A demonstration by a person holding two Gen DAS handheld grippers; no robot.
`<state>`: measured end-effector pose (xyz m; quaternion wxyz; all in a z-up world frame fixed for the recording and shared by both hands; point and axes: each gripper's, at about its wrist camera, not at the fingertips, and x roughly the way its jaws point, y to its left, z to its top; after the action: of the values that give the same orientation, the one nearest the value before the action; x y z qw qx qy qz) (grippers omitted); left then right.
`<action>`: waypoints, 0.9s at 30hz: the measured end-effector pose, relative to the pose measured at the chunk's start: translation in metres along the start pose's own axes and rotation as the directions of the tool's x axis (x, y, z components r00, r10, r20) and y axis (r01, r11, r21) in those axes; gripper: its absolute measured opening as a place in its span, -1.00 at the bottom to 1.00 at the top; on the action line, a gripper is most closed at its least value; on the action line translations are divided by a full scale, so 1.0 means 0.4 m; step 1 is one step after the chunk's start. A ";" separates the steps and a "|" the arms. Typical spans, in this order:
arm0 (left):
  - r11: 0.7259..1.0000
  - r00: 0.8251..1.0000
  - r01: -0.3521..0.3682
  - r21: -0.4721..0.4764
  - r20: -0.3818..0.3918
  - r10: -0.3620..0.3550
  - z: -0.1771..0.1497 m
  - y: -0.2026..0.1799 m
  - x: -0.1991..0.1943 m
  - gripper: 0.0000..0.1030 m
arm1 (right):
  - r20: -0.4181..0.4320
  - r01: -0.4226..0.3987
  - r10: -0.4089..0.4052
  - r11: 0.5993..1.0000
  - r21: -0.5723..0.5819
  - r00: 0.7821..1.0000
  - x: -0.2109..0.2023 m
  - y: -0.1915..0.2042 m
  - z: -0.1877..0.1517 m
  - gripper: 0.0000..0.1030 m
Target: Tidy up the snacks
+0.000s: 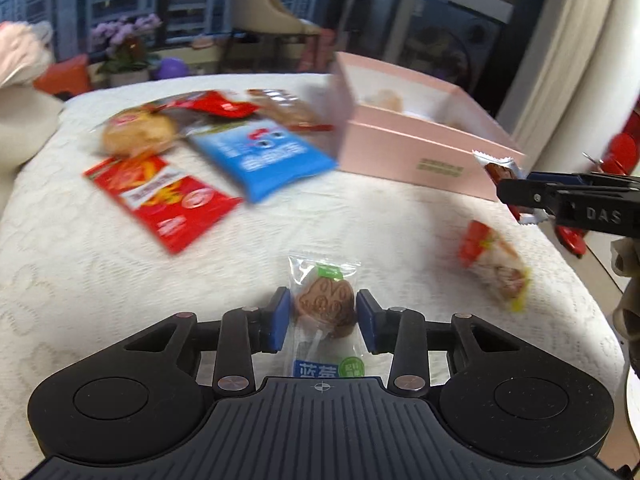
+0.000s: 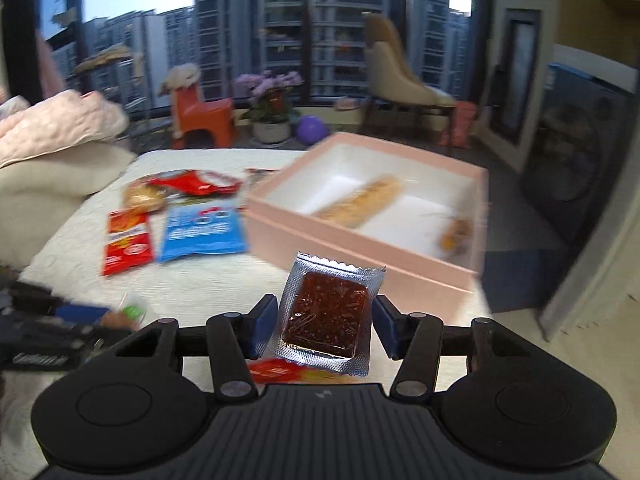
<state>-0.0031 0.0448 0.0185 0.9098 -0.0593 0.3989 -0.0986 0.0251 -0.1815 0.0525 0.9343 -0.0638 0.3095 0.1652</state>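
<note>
Left claw (image 1: 322,314) clenched on lollipop (image 1: 325,307), lifted off bed (image 1: 360,216) for transfer. Right claw (image 2: 325,322) gripped sauce packet (image 2: 325,316), aimed at pink box (image 2: 360,256), likely its destination. Box held two snacks. Bed: two red packets, one blue packet (image 1: 266,160), one bun, one red-wrapped candy (image 1: 494,266).

Both wrist views look down, close, sharing the pink box (image 1: 416,152).

Lollipop (image 1: 325,307) in clear wrapper sat clamped upright. Foil sachet (image 2: 325,316) of dark red snack was clamped too. Red packet (image 1: 160,196), blue packet (image 1: 264,156), bun (image 1: 138,134) lay on bed beside open pink box (image 1: 420,160) holding a breadstick (image 2: 360,202).
</note>
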 end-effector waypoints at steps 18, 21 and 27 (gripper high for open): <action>0.961 0.919 0.272 -0.046 0.310 -0.246 0.455 -0.020 0.019 -0.19 | 0.026 0.096 -0.099 0.989 0.115 0.995 -0.043 -0.114 -0.019 0.03; 0.961 0.926 0.259 -0.098 0.308 -0.218 0.397 0.027 0.017 -0.19 | 0.055 0.085 -0.093 0.987 0.133 0.994 -0.055 -0.128 -0.008 0.02; 0.977 0.963 0.145 -0.155 0.249 -0.104 0.330 0.099 0.016 -0.19 | 0.245 0.025 -0.049 0.995 0.100 0.968 -0.093 -0.132 0.182 -0.17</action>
<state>0.1039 0.0857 0.0956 0.9347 -0.1741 0.2886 -0.1131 0.0562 -0.2249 0.1340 0.9704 -0.0037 0.1972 0.1392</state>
